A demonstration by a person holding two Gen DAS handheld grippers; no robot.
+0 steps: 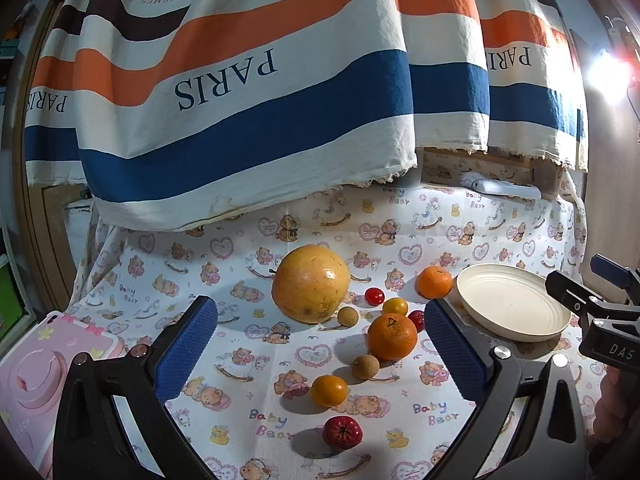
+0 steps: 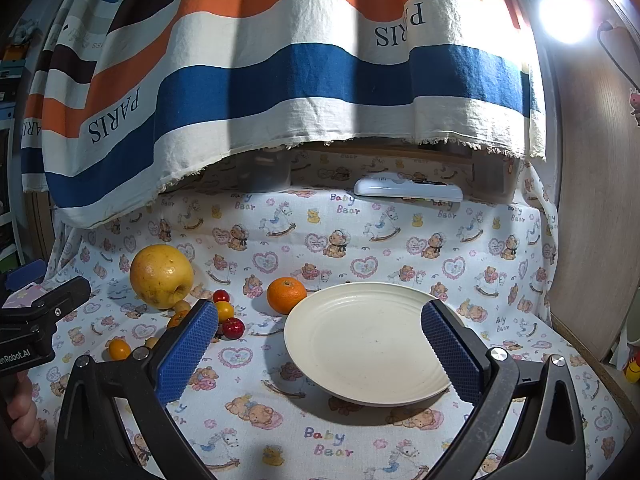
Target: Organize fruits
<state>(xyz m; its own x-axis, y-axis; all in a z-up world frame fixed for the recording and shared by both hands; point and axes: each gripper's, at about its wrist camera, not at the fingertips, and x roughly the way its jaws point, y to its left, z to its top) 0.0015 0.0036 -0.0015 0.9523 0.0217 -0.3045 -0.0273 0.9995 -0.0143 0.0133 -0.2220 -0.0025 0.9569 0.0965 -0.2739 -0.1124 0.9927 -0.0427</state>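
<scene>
Seen from the left claw (image 1: 320,344), spread wide and holding nothing, loose fruits lie on a tabletop (image 1: 248,344) under a bear-print cloth: a large yellow grapefruit (image 1: 311,283) at 12 o'clock, an orange (image 1: 392,336) at 2 o'clock, with small tomatoes and brown longans scattered between. The grapefruit looks heavy, smooth and too broad to pinch except across its middle; the orange seems firm and easy to hold at its widest part, while the tomatoes likely bruise. The right claw (image 2: 320,344), also spread and unladen, hovers over a cream plate (image 2: 372,344) with nothing in it.

Striped PARIS cloth (image 1: 248,92) at back, pink case (image 1: 44,364) – left, white remote (image 2: 408,191)
</scene>
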